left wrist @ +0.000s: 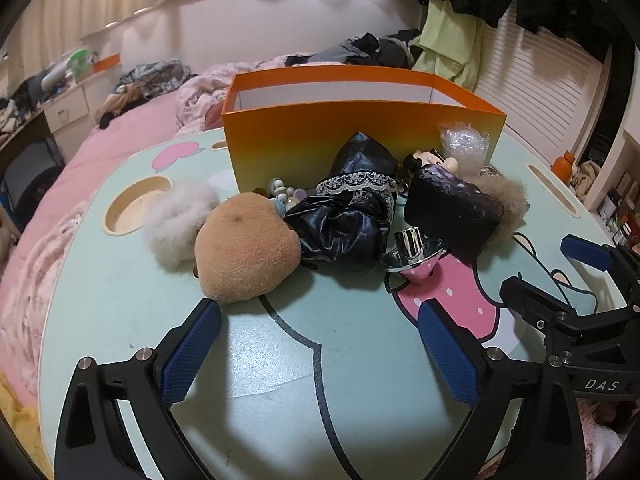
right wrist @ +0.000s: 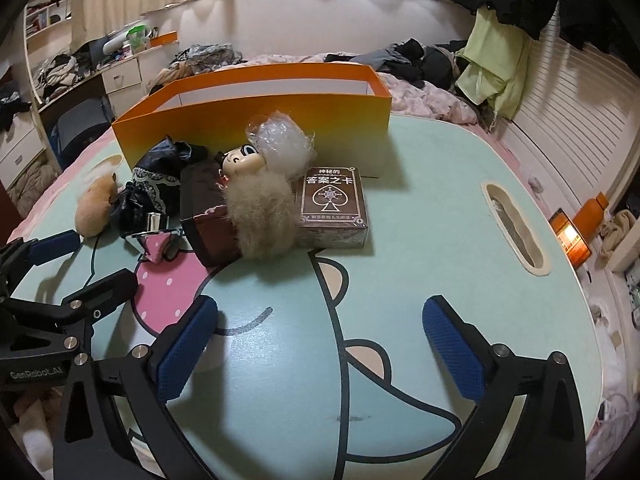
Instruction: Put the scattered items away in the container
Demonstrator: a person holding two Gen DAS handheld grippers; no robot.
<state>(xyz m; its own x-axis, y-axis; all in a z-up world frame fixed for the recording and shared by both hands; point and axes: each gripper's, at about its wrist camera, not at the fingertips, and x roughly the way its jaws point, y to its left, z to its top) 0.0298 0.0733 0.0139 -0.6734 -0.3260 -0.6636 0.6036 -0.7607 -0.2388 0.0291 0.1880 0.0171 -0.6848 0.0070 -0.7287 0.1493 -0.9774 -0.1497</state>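
Observation:
An open orange box [left wrist: 320, 136] stands at the far side of the lap table [left wrist: 280, 360]; it also shows in the right wrist view [right wrist: 256, 120]. In front of it lie a tan plush [left wrist: 246, 246], a white fluffy ball [left wrist: 176, 220], black lace-trimmed fabric [left wrist: 348, 216], a dark pouch [left wrist: 452, 208], a shiny pink bottle [left wrist: 416, 252], beads [left wrist: 284, 196], a brown card box [right wrist: 332, 208], a furry doll [right wrist: 260, 216] and a bubble-wrap bundle [right wrist: 284, 144]. My left gripper [left wrist: 320, 360] is open and empty, short of the plush. My right gripper [right wrist: 320, 352] is open and empty, short of the card box.
The table sits on a bed with pink bedding [left wrist: 60, 200] and piled clothes [left wrist: 372, 48]. The table has a round cup recess [left wrist: 136, 204] and a slot [right wrist: 514, 224]. An orange bottle [right wrist: 592, 208] and a lamp [right wrist: 570, 240] stand at the right. A desk [right wrist: 80, 76] is at left.

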